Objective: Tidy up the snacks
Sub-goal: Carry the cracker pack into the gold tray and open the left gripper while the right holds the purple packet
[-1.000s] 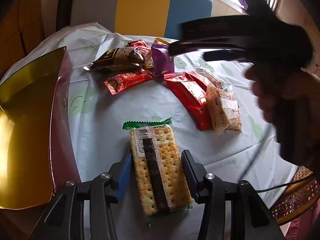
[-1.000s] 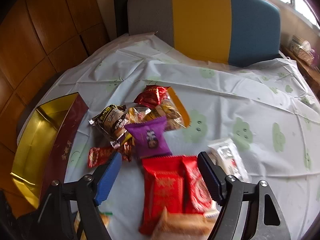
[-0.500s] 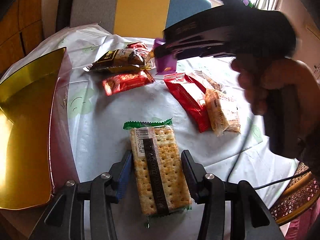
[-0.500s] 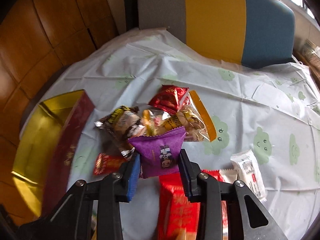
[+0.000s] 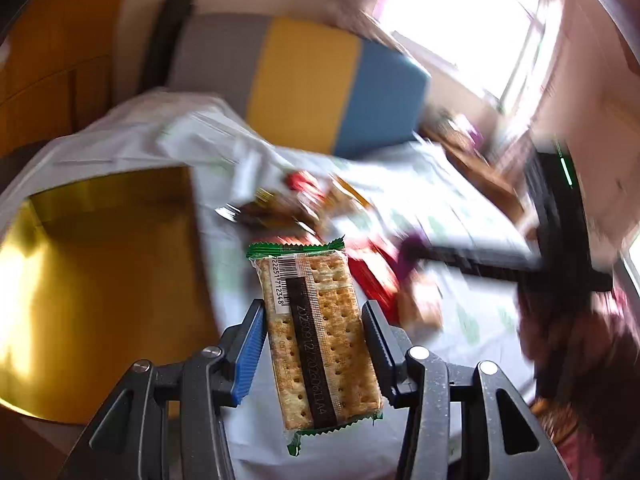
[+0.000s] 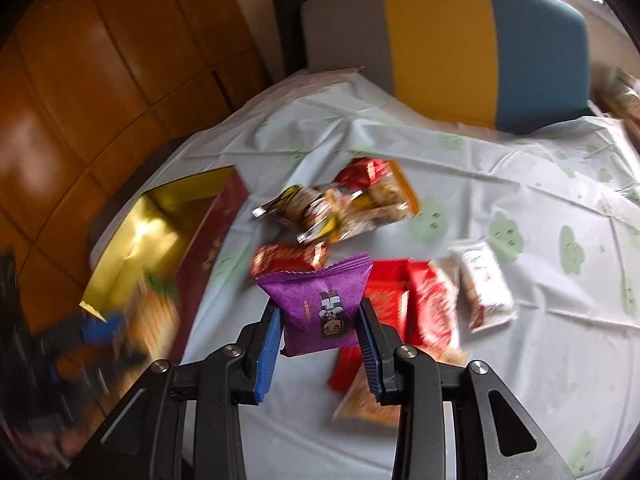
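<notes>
My left gripper [image 5: 314, 330] is shut on a clear cracker pack with green ends [image 5: 320, 332] and holds it in the air, right of the gold-lined box [image 5: 100, 272]. My right gripper [image 6: 320, 330] is shut on a purple snack pouch [image 6: 318, 304] and holds it above the tablecloth. The gold box with its dark red wall [image 6: 160, 236] lies to the left in the right wrist view, where the left gripper and crackers show as a blur [image 6: 148, 320]. The right gripper shows blurred in the left wrist view [image 5: 500, 260].
A heap of snack packs [image 6: 340, 204] lies mid-table, with red packs [image 6: 400, 304] and a white pack [image 6: 484, 284] nearer. A grey, yellow and blue chair back [image 6: 440, 40] stands behind the table. Wooden panels [image 6: 100, 60] line the left wall.
My left gripper has lifted the cracker pack off the table and swung toward the gold box. My right gripper closed on the purple pouch and lifted it away from the heap.
</notes>
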